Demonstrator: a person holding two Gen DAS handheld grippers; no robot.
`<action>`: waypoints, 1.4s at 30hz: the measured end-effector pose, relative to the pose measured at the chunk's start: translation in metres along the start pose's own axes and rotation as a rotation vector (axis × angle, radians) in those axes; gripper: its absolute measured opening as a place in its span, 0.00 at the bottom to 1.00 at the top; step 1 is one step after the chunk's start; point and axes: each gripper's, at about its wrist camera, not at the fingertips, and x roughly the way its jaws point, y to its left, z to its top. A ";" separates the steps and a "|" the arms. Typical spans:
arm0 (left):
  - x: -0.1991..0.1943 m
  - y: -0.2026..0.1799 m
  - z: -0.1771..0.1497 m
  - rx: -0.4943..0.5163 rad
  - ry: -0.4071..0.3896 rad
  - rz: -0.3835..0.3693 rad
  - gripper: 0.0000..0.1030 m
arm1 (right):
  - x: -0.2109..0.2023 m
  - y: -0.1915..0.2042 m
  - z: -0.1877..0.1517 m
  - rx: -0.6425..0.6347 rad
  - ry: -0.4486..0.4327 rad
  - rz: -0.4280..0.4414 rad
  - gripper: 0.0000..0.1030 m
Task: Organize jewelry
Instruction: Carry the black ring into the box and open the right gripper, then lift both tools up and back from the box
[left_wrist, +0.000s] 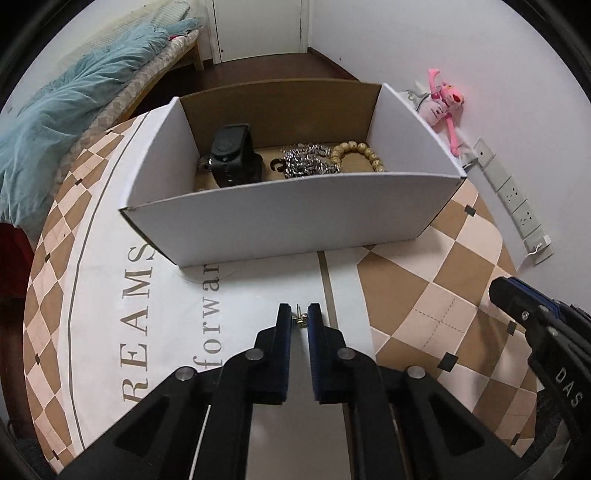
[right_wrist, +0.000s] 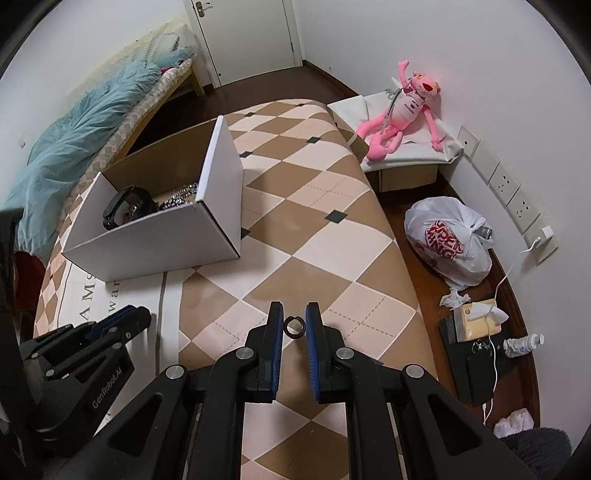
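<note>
**Two Small Pieces Waited Between Parted Jaws**

At lower centre, the left gripper straddled a tiny gold earring, unclenched; the right gripper likewise framed a black ring. Either could slip out on closing. Farther up sat the white box.

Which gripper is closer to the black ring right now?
Right. The right gripper has its fingers on either side of the black ring on the mat. The left gripper is off to the ring's left, around a small gold earring.
</note>
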 end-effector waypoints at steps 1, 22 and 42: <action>-0.005 0.002 0.000 -0.004 -0.008 -0.006 0.06 | -0.002 0.001 0.001 -0.003 -0.005 0.002 0.12; -0.045 0.064 0.123 -0.067 0.004 -0.176 0.06 | 0.012 0.067 0.137 -0.087 0.108 0.246 0.12; -0.029 0.088 0.163 -0.092 0.099 -0.054 0.77 | 0.033 0.068 0.174 -0.110 0.231 0.130 0.37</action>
